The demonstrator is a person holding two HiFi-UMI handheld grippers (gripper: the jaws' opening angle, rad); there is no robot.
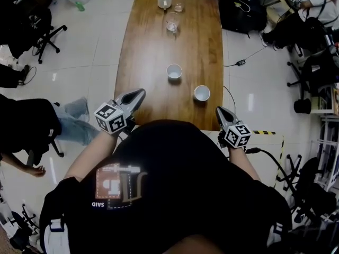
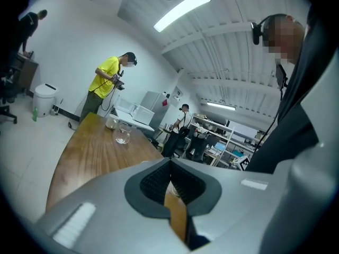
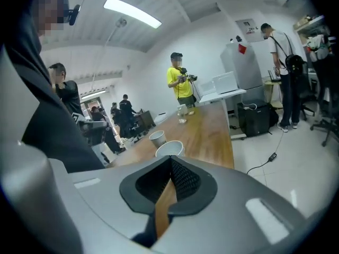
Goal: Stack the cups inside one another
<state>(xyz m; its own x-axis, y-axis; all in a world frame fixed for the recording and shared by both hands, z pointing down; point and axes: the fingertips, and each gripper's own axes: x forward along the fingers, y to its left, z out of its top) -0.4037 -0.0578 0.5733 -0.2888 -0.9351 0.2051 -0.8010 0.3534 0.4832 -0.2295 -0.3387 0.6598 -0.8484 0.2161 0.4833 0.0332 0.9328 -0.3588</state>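
Observation:
Two white cups stand apart on the wooden table (image 1: 153,46): one (image 1: 174,71) near the middle, the other (image 1: 202,93) closer to the near right edge. The right gripper view shows both, the near cup (image 3: 169,148) just past the jaws and the other cup (image 3: 157,138) behind it. My left gripper (image 1: 141,92) hovers at the table's near left corner, jaws shut and empty; its own view (image 2: 170,162) shows the tips meeting. My right gripper (image 1: 219,110) sits at the near right edge, just short of the near cup, shut on nothing (image 3: 170,160).
At the table's far end stand a white mug (image 1: 164,0), a small glass (image 1: 179,5) and a glass pitcher (image 1: 172,23). A person in a yellow shirt (image 3: 183,83) stands beyond that end. Office chairs (image 1: 42,30), seated people and a floor cable (image 1: 241,62) surround the table.

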